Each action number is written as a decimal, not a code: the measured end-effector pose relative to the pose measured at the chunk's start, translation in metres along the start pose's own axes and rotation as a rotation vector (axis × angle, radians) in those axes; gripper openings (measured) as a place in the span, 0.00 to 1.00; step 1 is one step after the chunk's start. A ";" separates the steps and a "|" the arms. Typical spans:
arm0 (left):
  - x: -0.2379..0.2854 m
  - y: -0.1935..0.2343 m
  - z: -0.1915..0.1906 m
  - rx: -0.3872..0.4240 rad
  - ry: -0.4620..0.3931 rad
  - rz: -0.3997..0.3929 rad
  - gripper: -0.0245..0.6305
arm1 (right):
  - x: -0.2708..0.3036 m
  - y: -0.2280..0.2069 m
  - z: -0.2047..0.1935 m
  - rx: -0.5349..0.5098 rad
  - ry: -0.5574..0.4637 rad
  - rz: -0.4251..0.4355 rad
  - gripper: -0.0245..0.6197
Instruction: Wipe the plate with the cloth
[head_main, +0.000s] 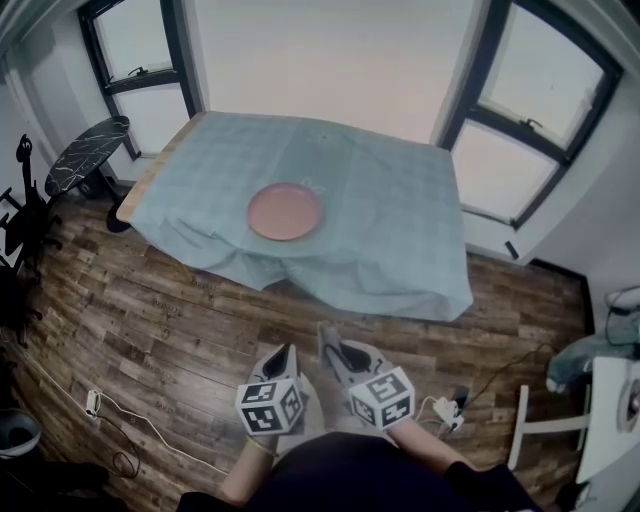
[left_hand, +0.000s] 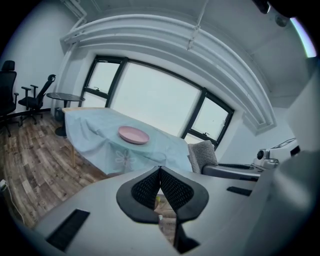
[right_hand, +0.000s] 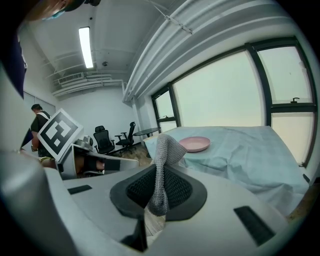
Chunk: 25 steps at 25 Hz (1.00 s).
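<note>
Plainly, right tongs (right_hand: 159, 171) pinch grey cloth (right_hand: 167, 145); its cube (head_main: 382, 398) bears black-and-white square markers.

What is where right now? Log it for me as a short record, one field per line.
plate: pink, on the light blue tablecloth, nothing on it
cloth: grey, pinched in the right tongs, not at the plate
left tongs: shut, empty
both tongs: over the wooden floor, short of the table
wiping: not started
</note>
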<state>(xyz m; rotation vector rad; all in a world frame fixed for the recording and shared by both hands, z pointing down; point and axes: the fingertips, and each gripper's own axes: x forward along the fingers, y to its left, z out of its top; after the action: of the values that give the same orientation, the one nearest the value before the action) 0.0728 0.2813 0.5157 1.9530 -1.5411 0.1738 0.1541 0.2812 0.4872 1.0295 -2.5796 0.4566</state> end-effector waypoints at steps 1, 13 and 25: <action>0.006 0.003 0.004 -0.003 0.000 0.001 0.06 | 0.006 -0.003 0.003 -0.001 0.002 0.001 0.09; 0.071 0.056 0.059 -0.013 0.024 0.016 0.06 | 0.095 -0.044 0.046 -0.001 0.021 0.002 0.09; 0.133 0.111 0.124 0.002 0.073 -0.006 0.06 | 0.177 -0.073 0.099 0.005 0.024 -0.031 0.09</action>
<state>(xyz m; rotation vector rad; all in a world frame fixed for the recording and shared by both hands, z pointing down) -0.0220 0.0911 0.5247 1.9312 -1.4881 0.2410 0.0661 0.0843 0.4836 1.0580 -2.5393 0.4651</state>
